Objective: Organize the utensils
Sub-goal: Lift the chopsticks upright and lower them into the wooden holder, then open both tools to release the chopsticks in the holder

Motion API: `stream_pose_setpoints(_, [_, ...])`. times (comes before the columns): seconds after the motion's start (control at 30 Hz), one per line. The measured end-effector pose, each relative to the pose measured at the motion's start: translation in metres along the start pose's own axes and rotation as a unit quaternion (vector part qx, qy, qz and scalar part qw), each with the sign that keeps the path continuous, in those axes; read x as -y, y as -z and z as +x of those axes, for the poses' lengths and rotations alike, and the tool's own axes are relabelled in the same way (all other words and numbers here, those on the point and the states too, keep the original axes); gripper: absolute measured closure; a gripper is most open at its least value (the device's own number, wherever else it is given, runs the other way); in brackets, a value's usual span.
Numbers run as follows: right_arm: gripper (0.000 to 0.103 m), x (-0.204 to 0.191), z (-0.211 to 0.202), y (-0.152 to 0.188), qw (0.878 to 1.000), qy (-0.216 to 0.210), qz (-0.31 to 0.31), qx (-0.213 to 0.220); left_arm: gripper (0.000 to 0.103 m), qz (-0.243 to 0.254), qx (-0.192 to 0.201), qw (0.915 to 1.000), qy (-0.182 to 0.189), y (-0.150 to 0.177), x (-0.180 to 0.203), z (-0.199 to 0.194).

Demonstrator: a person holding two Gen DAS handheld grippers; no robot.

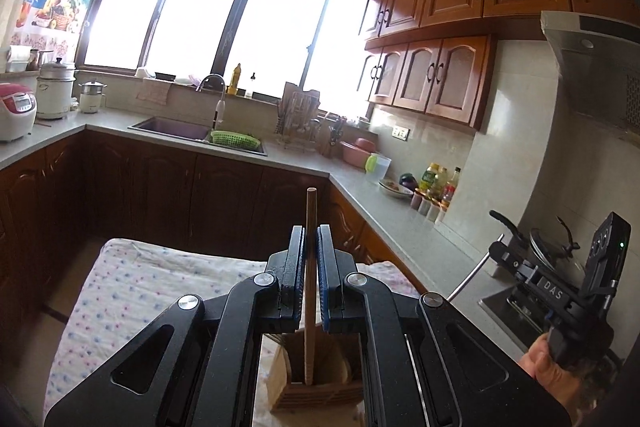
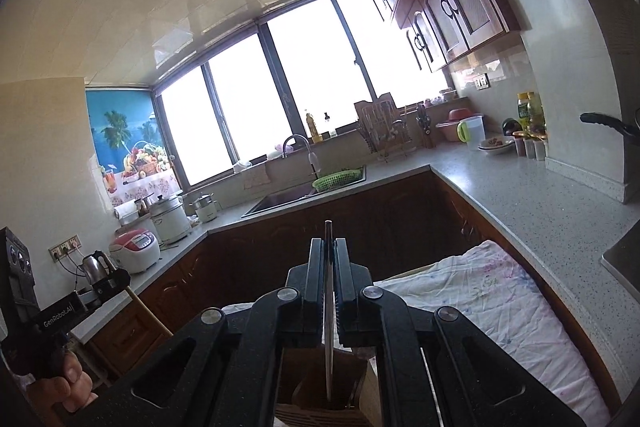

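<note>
Clamped in the left gripper (image 1: pixel 311 255), a wooden chopstick (image 1: pixel 310 227) stands upright, its lower end dipping into the wooden holder (image 1: pixel 316 393) on the flowered cloth (image 1: pixel 132 287). Rightward, the right gripper (image 2: pixel 329 267) pinches a thin metal utensil (image 2: pixel 328 327); its working end is hidden inside the holder.

Left wrist view: wooden stick (image 1: pixel 310 267) upright between left gripper (image 1: pixel 311 239) jaws at lower centre, bottom end in holder (image 1: pixel 316 383) below. Holder on cloth (image 1: pixel 132 287), lower left. Sink (image 1: pixel 176 127) mid-frame behind, basket (image 1: pixel 234 139) at its right. Right gripper (image 1: pixel 508 227) far right.
</note>
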State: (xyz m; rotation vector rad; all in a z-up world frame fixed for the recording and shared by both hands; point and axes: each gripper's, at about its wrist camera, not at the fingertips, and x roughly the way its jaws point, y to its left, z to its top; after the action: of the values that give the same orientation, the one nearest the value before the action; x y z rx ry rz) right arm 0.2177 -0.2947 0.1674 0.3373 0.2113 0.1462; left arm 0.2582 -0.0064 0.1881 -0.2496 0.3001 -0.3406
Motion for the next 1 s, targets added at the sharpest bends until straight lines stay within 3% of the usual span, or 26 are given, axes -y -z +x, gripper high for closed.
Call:
stream_pose_setpoints(0.23, [0.099,0.005,0.044,0.038,1.0,0.009,-0.011,-0.019,0.098,-0.034,-0.011,0.9993,-0.015,0.036,-0.016,0.046])
stream_pose_setpoints(0.53, [0.099,0.02,0.065,0.073,0.999,0.015,-0.009,-0.048,0.097,-0.032,-0.056,0.9976,-0.023,0.082,-0.019,0.078])
stream_pose_setpoints(0.93, [0.098,0.025,0.07,0.075,0.998,0.02,-0.004,-0.057,0.096,-0.018,-0.059,0.9974,-0.037,0.081,-0.018,0.08])
stream_pose_setpoints(1.0, [0.093,0.026,0.071,0.074,0.998,0.017,-0.003,-0.062,0.096,-0.016,-0.064,0.997,-0.041,0.081,-0.018,0.081])
